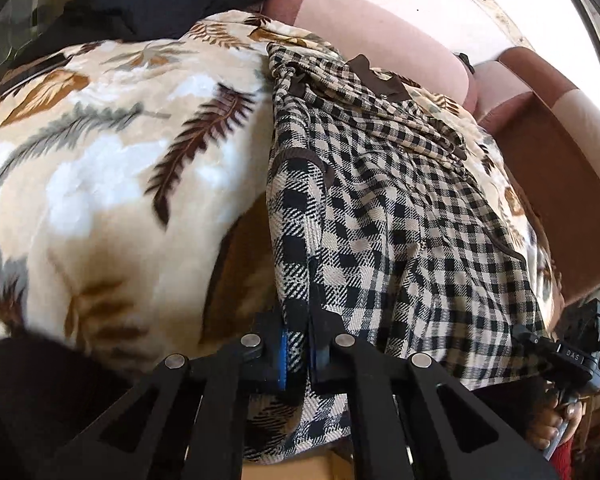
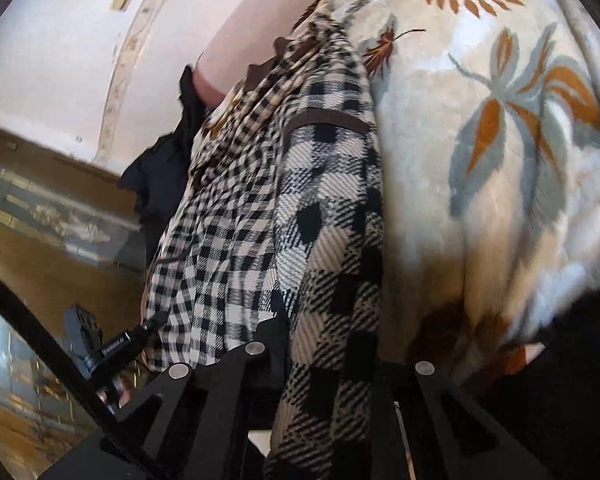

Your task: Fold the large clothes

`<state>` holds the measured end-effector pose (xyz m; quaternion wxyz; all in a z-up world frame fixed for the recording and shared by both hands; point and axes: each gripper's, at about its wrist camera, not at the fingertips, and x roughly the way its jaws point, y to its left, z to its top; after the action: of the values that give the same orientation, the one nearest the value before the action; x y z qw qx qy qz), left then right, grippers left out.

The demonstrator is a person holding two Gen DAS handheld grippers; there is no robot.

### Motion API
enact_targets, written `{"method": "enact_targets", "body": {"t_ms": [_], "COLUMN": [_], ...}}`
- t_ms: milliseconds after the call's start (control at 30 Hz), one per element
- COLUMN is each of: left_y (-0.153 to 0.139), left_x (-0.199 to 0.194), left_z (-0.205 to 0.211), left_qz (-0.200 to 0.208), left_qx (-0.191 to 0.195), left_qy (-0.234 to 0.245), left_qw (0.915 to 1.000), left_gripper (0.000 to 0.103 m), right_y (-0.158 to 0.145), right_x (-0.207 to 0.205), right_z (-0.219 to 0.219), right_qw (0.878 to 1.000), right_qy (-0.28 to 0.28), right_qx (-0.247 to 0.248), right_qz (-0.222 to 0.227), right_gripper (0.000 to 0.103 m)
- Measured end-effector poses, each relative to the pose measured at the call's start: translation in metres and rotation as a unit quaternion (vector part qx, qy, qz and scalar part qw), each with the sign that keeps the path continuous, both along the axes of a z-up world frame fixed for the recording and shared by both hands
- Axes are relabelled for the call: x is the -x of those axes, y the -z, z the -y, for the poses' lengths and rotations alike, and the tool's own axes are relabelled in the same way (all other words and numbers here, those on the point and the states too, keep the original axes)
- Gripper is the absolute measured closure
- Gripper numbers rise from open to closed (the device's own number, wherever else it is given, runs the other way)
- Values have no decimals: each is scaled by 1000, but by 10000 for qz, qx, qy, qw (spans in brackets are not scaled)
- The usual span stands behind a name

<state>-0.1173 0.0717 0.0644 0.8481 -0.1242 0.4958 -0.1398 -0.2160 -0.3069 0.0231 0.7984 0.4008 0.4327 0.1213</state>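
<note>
A black-and-cream checked garment (image 1: 400,200) with brown trim lies along a leaf-patterned blanket (image 1: 100,140). Low in the left wrist view, my left gripper (image 1: 298,354) is shut on the garment's near edge, with checked cloth pinched between its blue pads. My right gripper (image 1: 540,344) shows at the far right of that view, at the same edge, with a hand below it. In the right wrist view the garment (image 2: 284,200) drapes over my right gripper (image 2: 324,360), which is shut on the cloth. The left gripper (image 2: 140,330) appears there at the left.
A black cloth (image 1: 152,0) lies bunched at the blanket's far end. A pink and brown upholstered back (image 1: 380,28) and a brown cushion (image 1: 560,168) border the blanket. A glass-fronted cabinet (image 2: 60,208) stands to the side.
</note>
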Motion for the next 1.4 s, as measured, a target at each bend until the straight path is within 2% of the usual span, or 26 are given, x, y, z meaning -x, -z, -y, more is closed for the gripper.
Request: {"method": "enact_targets", "body": {"t_ms": [200,300,467,600,667,733,833,900,1033,1133,1233,1400], "left_y": [10,8,-12,-31,-38,-40,-34,-26,-10,0,4,10], "left_x": [47,54,35,-15,-50,-82,-141,-176,-230,-262,-283,-312], "left_z": [-18,-23,-23,-17,-14,-10,-4,0,2,1,3,2], "left_qz": [-213,-219,-165,-59,70,127,52,8,-23,-137,-92,-109], "left_qx": [245,251,594,764,718,630,619,579,518,641,662,884], "left_qy": [102,101,240,225,104,-28,-221,-354,-584,-668,-664,-679], "left_qw": [9994,9994,9978,9968,9973,9979,9978,9977,9969,9956,9956,9937], "left_gripper": [97,97,96,96,96,96,96,96,96,96,96,96], "right_y": [14,15,-20,-53,-64,-69,-68,-67,-55,-38,-18,-3], "right_x": [38,37,10,-45,-79,-114,-177,-213,-271,-302,-321,-338], "right_z": [-7,-5,-1,5,11,12,24,29,44,60,76,96], "right_qw": [9989,9987,9984,9977,9969,9964,9975,9970,9956,9937,9942,9944], "right_qy": [-401,-399,-549,-524,-446,-295,-37,149,524,774,921,1008], "right_qx": [-70,-163,-13,124,371,563,452,566,735,811,513,106], "right_qz": [-253,-258,102,410,527,558,541,506,241,-12,-197,-287], "right_gripper": [96,95,95,95,95,95,95,95,95,95,95,95]}}
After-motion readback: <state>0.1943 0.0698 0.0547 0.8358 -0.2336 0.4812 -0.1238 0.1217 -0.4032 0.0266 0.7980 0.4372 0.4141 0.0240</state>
